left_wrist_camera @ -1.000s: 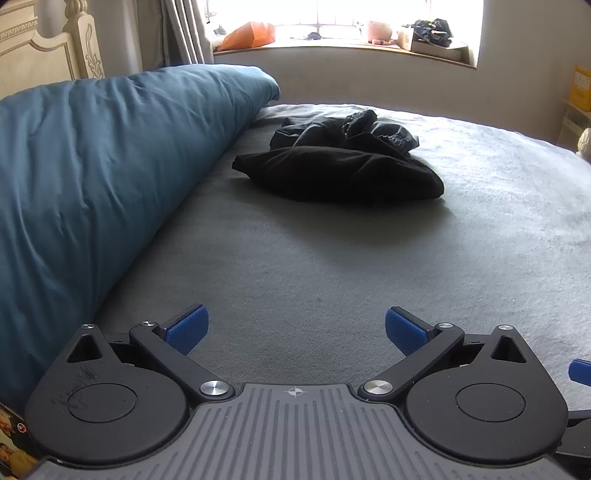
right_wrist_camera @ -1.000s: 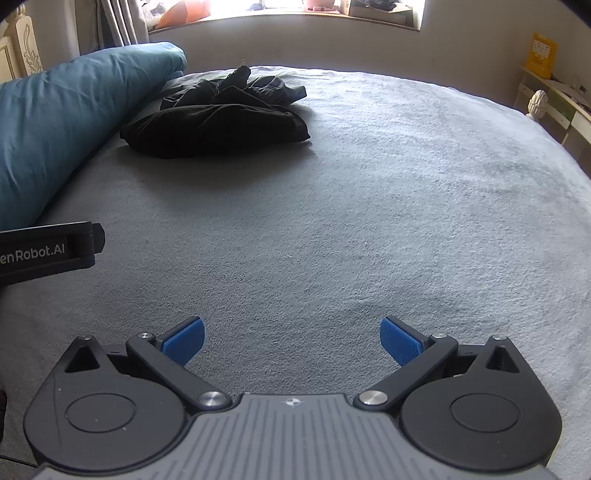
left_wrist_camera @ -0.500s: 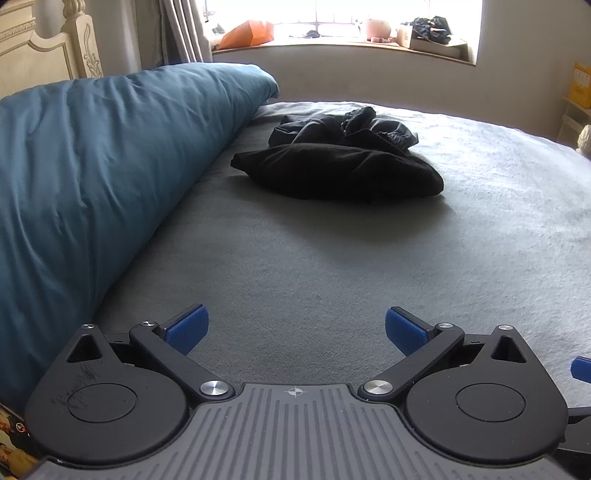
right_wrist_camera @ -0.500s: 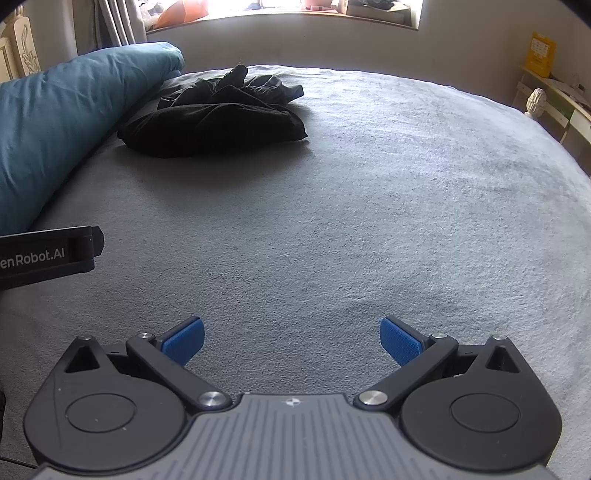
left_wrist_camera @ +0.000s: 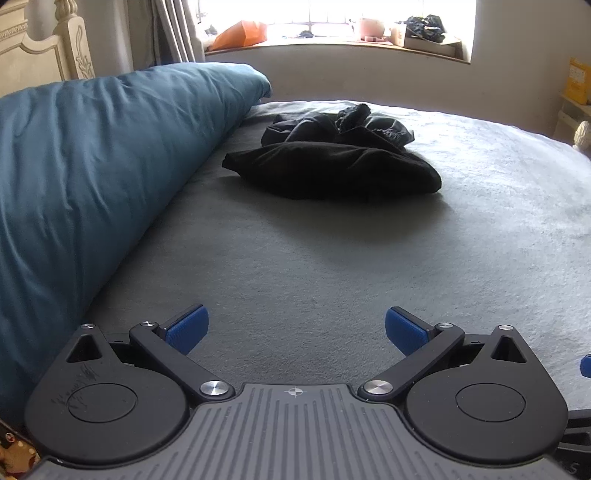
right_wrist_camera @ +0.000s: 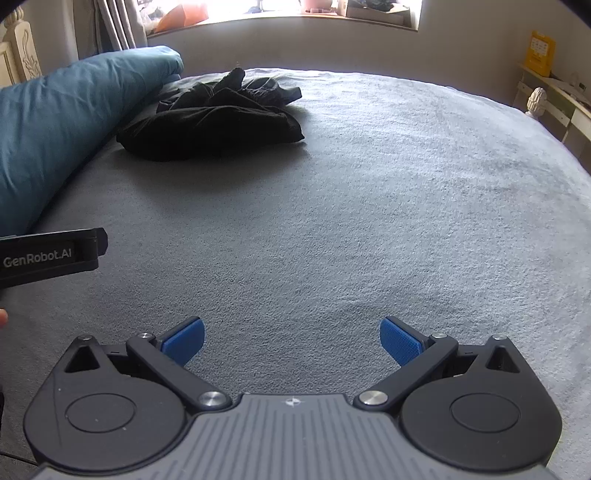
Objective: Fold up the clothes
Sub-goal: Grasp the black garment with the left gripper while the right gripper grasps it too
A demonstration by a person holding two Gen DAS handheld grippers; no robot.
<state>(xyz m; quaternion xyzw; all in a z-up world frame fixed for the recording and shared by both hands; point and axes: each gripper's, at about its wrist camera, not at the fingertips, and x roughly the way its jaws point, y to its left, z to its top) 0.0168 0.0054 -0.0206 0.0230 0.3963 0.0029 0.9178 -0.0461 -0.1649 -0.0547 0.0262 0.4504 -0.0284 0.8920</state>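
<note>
We can't tell how many garments make up the black clothes pile [left_wrist_camera: 332, 166]; its far side is hidden. The blue duvet [left_wrist_camera: 92, 177] runs off the left edge. Windowsill clutter [left_wrist_camera: 424, 31] is washed out. In the right wrist view the left gripper [right_wrist_camera: 48, 254] is cropped, jaws unseen.

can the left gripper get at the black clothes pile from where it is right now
Probably yes. The left gripper is open and empty, and only bare grey blanket lies between it and the black clothes pile. The teal duvet sits off to the left, beside the path, not across it.
</note>
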